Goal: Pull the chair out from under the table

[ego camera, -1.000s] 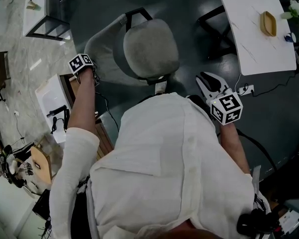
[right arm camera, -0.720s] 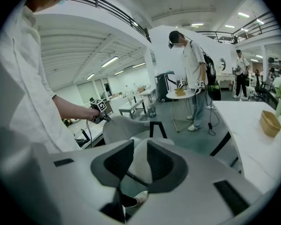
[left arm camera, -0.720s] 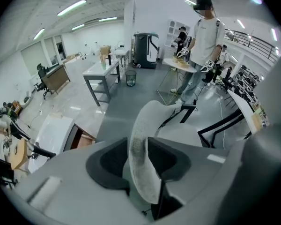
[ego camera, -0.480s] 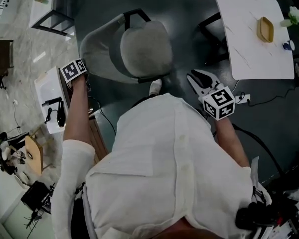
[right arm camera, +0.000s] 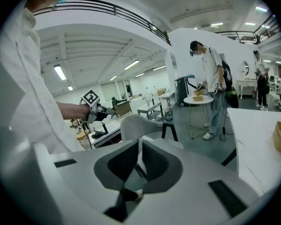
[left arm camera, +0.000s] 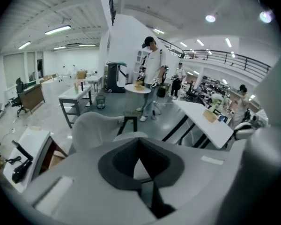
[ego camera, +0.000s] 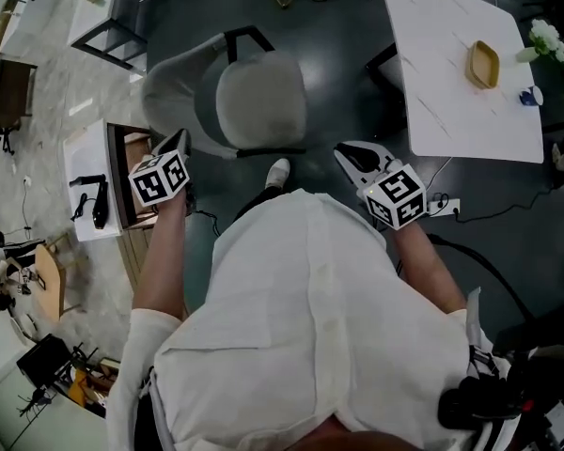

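Observation:
The grey padded chair (ego camera: 249, 101) stands on the dark floor, apart from the white table (ego camera: 451, 73) to its right. My left gripper (ego camera: 176, 147) hangs off the chair's near-left side without touching it, jaws shut and empty. The left gripper view has the chair (left arm camera: 100, 128) beyond the shut pads (left arm camera: 126, 165). My right gripper (ego camera: 352, 155) hovers off the chair's near-right corner, its jaws together with nothing in them. The right gripper view looks past its jaws at the chair (right arm camera: 138, 125), the left gripper (right arm camera: 110, 110) and the table (right arm camera: 257, 125).
A wooden bowl (ego camera: 482, 64) and flowers (ego camera: 545, 36) sit on the table. A low white stand (ego camera: 89, 172) holding black tools is at the left, a power strip (ego camera: 442, 205) with cable on the floor at the right. A person (left arm camera: 152, 74) stands by a round table (left arm camera: 138, 89) beyond the chair.
My left gripper has come off the chair's back edge, risen and drawn back toward my body, jaws closed. The right gripper has shifted a little to the left. The chair keeps its place.

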